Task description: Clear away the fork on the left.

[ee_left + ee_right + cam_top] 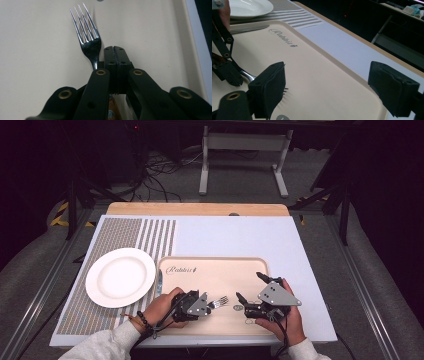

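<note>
Fork held low over tray, right gripper waiting.
Left gripper (pixel 206 304) jaws clamped on fork (pixel 86 37) handle, tines toward 3 o'clock above tray (pixel 210 265); right gripper (pixel 248 292) jaws apart. Keep fork level, move slowly.

We see the left gripper (pixel 209 305) with its jaws pressed together (lying low, pointing right). The right gripper (pixel 248 292) stands wide open, its 2 jaws well apart.
</note>
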Available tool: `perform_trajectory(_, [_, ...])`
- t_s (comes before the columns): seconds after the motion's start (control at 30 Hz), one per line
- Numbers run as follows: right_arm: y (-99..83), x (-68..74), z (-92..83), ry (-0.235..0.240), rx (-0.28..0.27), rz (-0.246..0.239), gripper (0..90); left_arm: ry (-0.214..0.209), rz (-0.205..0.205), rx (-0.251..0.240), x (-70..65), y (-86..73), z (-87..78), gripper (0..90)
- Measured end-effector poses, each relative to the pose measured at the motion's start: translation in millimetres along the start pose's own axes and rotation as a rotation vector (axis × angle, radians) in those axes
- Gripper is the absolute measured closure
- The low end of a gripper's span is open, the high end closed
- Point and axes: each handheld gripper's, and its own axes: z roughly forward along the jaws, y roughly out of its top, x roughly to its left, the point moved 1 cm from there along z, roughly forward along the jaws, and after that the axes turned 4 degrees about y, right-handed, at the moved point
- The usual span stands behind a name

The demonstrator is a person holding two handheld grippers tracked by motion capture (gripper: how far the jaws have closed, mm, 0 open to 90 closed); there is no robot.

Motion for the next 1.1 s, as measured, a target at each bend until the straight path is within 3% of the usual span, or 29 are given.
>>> perform_trajectory(0.13, [0.0,0.6,0.2,0.000,0.002,-0.004,15.5,0.016,-0.024,-0.004,1.8,-2.9,0.0,90.0])
perform_trajectory(0.27, [-0.1,0.7,0.6,0.002,0.002,-0.005,15.5,0.046,-0.007,0.022,2.6,-2.9,-1.4,90.0])
perform_trajectory(0.5, [0.1,0.2,-0.3,-0.006,0.000,-0.012,15.6,0.089,-0.050,0.064,14.1,-17.5,-10.2,90.0])
perform_trajectory(0.7, [1.0,1.0,-0.7,-0.005,0.000,-0.019,15.6,0.106,-0.079,0.082,18.4,-25.9,-15.2,90.0])
perform_trajectory(1.1, [0.9,1.9,0.2,0.000,0.004,-0.020,15.6,0.118,-0.096,0.095,21.6,-32.3,-19.1,90.0])
